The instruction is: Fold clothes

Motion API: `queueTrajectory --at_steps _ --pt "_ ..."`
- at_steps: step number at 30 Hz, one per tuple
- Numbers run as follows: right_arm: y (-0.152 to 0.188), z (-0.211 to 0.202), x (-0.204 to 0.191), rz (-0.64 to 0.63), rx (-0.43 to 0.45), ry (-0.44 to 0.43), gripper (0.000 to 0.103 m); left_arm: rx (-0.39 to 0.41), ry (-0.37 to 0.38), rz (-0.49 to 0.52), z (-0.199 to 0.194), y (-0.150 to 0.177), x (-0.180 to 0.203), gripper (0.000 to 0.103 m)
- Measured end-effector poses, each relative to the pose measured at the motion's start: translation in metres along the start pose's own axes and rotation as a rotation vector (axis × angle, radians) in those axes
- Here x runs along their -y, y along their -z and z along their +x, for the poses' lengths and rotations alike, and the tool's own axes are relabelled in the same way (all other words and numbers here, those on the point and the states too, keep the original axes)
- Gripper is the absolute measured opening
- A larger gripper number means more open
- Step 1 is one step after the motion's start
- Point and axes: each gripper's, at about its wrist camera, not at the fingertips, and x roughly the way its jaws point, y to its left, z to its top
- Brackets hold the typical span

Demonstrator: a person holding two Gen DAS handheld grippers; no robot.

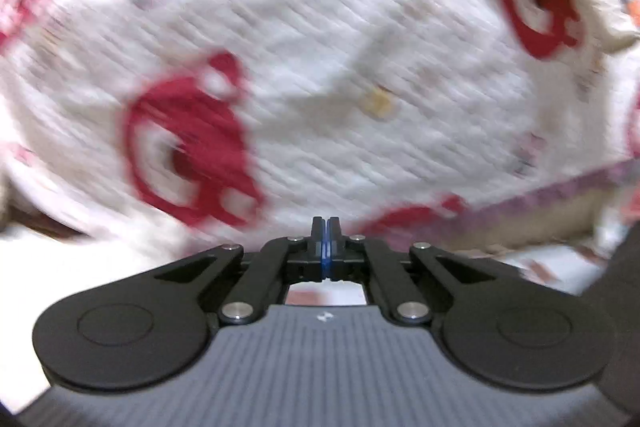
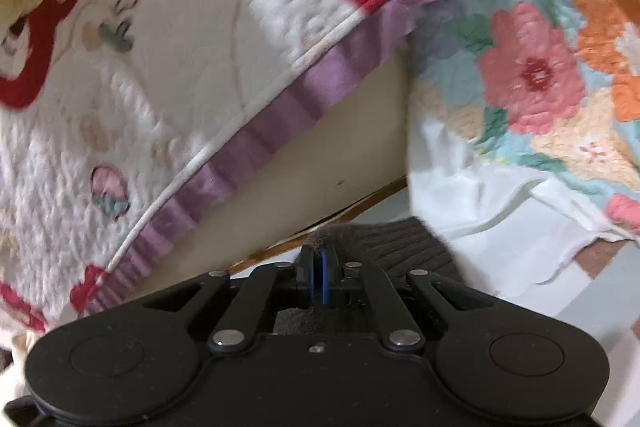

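Note:
A dark brown ribbed knit garment (image 2: 394,241) bunches around my right gripper (image 2: 319,255), whose jaws are shut on its edge; more of the knit shows under the fingers. My left gripper (image 1: 325,227) is shut, its blue pads pressed together with nothing visible between them. It hovers close above a white quilt with red cartoon prints (image 1: 320,67), which is blurred in the left wrist view. A dark shape (image 1: 624,291) at the right edge of that view could be the same garment; I cannot tell.
The white quilt (image 2: 168,59) has a purple striped border (image 2: 256,143) over a cream mattress side (image 2: 320,167). A floral quilt (image 2: 532,67) and white sheet (image 2: 472,203) lie to the right, above pale floor (image 2: 608,291).

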Motion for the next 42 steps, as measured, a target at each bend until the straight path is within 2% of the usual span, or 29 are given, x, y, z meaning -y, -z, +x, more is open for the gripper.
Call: queueTrajectory --at_steps 3,4,5,8,12,14,16,17,19,21,23,25,27,28,29,30,31,34,35,38,41,42 --pt "0.012 0.018 -0.006 -0.068 -0.058 0.014 0.012 -0.190 0.055 -0.113 0.026 0.020 -0.028 0.000" --pt "0.013 0.022 -0.006 -0.086 -0.065 0.063 0.021 -0.248 0.096 -0.130 0.033 0.031 -0.029 0.000" --pt "0.015 0.025 -0.005 -0.105 -0.073 0.112 0.025 -0.307 0.136 -0.148 0.040 0.041 -0.029 0.000" --pt "0.020 0.025 0.003 -0.028 -0.108 0.130 0.036 -0.410 0.239 -0.125 0.048 0.066 -0.018 0.004" --pt "0.025 0.025 0.014 0.074 -0.154 0.154 0.045 -0.446 0.290 -0.099 0.051 0.081 -0.009 0.011" --pt "0.031 0.027 0.009 0.078 -0.182 0.136 0.046 -0.436 0.313 -0.119 0.051 0.080 -0.012 0.025" --pt "0.037 0.026 0.004 0.085 -0.199 0.110 0.046 -0.424 0.343 -0.132 0.049 0.079 -0.014 0.034" --pt "0.039 0.026 0.001 0.080 -0.208 0.103 0.048 -0.422 0.372 -0.126 0.046 0.080 -0.015 0.042" --pt "0.044 0.027 -0.002 0.065 -0.226 0.099 0.049 -0.465 0.441 -0.117 0.048 0.084 -0.016 0.056" --pt "0.046 0.029 -0.002 0.051 -0.228 0.105 0.050 -0.542 0.507 -0.131 0.057 0.090 -0.012 0.058" --pt "0.046 0.031 0.000 0.041 -0.223 0.112 0.050 -0.557 0.529 -0.149 0.064 0.094 -0.006 0.063" --pt "0.046 0.033 0.005 0.030 -0.211 0.138 0.050 -0.547 0.518 -0.171 0.075 0.098 -0.002 0.069" --pt "0.047 0.032 0.011 0.030 -0.203 0.159 0.050 -0.552 0.495 -0.207 0.091 0.101 0.000 0.067" --pt "0.047 0.031 0.015 0.034 -0.199 0.168 0.050 -0.584 0.488 -0.234 0.099 0.103 0.003 0.057" --pt "0.048 0.030 0.019 0.038 -0.194 0.176 0.050 -0.642 0.484 -0.269 0.107 0.105 0.007 0.017" --pt "0.048 0.028 0.023 0.042 -0.190 0.185 0.050 -0.700 0.480 -0.304 0.116 0.108 0.010 0.013" --pt "0.048 0.026 0.026 0.046 -0.188 0.190 0.050 -0.702 0.470 -0.270 0.115 0.105 0.019 0.011" --pt "0.051 0.020 0.037 0.047 -0.192 0.208 0.050 -0.519 0.401 -0.002 0.084 0.079 0.055 0.009" --pt "0.052 0.018 0.041 0.044 -0.191 0.217 0.050 -0.447 0.374 0.039 0.071 0.065 0.060 0.009" --pt "0.056 0.011 0.050 0.037 -0.184 0.243 0.050 -0.283 0.273 -0.036 0.037 0.025 0.032 0.007" --pt "0.057 0.009 0.055 0.037 -0.177 0.249 0.050 -0.233 0.100 -0.066 0.022 0.023 -0.008 0.007" --pt "0.057 0.009 0.057 0.041 -0.178 0.245 0.050 -0.241 0.054 -0.064 0.022 0.028 -0.019 0.007"
